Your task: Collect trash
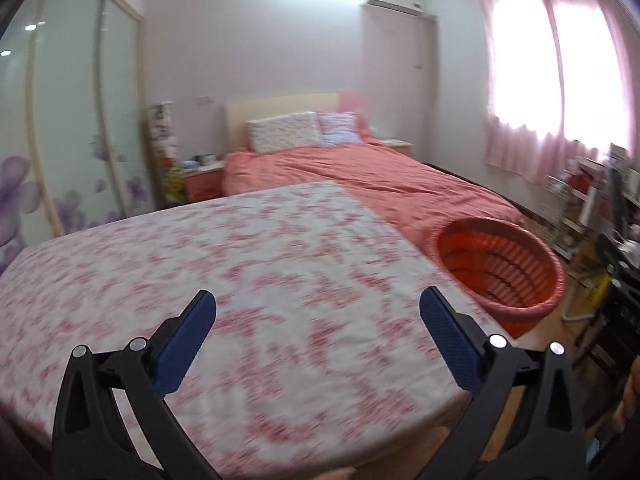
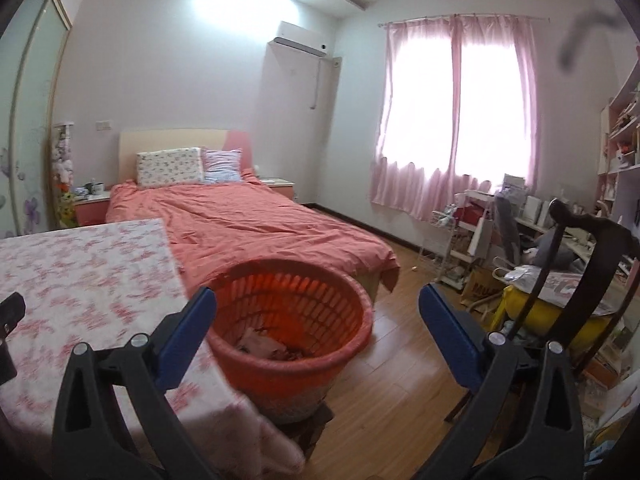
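The room is a bedroom, and the biggest thing near the hands is the table under a pink-flowered cloth (image 1: 248, 264), its surface bare of any scrap as far as the blurred left wrist view shows; beyond it lies the bed with a coral cover (image 2: 248, 224), and to the right a wooden floor (image 2: 400, 320) runs toward a cluttered corner with a dark chair (image 2: 576, 264). The orange slatted basket (image 2: 292, 304) stands just beside the table's right edge, raised on something dark beneath it, and crumpled paper trash (image 2: 264, 346) lies in its bottom, so the collected rubbish sits inside the basket. From here the likeliest trouble, as I judge it, is the basket itself: it perches close to the hanging cloth, so a careless sweep of either tool could snag the fabric or nudge the rim and tip the contents onto the floor. A second risk is missed litter, since a small pale speck on the floor near the bed's foot is too tiny to identify. The left gripper (image 1: 318, 340) hangs over the table with its blue pads spread fully apart, nothing between them and touching nothing; the right gripper (image 2: 318, 338) is spread just as wide, empty, pointing at the basket without contact
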